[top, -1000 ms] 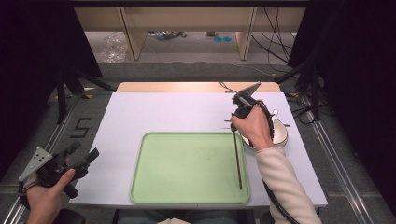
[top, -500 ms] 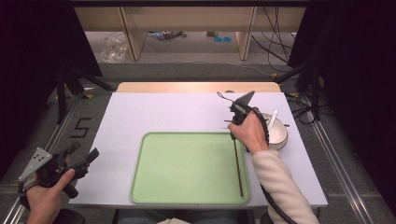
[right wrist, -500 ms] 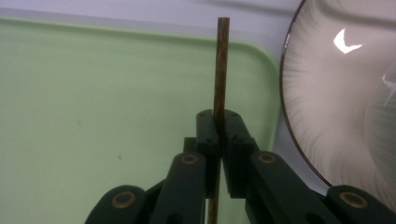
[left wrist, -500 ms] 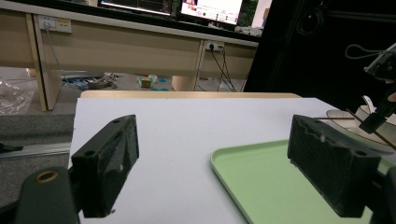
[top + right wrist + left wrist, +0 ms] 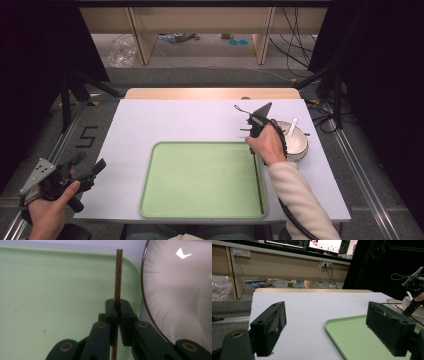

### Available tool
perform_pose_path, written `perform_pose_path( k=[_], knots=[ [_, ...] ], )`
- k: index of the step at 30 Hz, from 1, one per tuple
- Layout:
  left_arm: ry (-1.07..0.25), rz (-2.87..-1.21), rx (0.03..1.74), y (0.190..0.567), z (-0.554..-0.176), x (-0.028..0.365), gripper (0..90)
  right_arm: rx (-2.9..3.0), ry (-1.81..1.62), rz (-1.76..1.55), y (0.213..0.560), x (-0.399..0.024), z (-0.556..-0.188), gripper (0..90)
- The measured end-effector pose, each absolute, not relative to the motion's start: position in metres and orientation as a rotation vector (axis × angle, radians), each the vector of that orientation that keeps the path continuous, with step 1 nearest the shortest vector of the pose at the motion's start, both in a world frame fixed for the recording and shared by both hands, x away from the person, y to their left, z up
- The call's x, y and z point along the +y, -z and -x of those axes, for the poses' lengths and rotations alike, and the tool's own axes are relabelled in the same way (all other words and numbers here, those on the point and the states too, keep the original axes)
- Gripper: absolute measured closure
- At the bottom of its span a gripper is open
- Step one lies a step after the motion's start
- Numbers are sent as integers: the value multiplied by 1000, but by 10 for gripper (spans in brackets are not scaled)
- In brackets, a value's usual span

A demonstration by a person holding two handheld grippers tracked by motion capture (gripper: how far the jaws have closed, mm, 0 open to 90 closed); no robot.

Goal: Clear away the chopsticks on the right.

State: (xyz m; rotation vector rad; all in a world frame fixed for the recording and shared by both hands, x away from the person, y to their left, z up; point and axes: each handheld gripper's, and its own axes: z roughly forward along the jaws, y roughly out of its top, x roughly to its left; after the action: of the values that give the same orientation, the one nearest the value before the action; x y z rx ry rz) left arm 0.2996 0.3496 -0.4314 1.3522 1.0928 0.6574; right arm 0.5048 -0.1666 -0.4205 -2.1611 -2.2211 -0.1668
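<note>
We log right tongs point(image 5: 253, 136) lower than before, pinching chopstick point(image 5: 118, 277) | left tongs point(image 5: 332, 327) spread | chopstick over tray point(image 5: 200, 177) | spoon point(image 5: 291, 126) in bowl point(image 5: 299, 145)

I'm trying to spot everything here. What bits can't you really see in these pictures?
- Chopstick: in the right gripper view its lower end runs behind the shut right gripper and off the bottom edge.
- Bowl: in the high view the person's right hand covers its near side; the right gripper view cuts it at the right edge.
- Spoon in the bowl: too small to tell details.
- Tray: cut by the bottom edge and the left gripper in its view.
</note>
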Motion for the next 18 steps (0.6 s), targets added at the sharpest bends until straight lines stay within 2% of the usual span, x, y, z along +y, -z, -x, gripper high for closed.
perform_pose_path(
  k=[18],
  knots=[
    [-657, -1353, 1091, 431, -299, 350, 164, -2288, 64, 2120, 438, -161, -503, 839]
  ],
)
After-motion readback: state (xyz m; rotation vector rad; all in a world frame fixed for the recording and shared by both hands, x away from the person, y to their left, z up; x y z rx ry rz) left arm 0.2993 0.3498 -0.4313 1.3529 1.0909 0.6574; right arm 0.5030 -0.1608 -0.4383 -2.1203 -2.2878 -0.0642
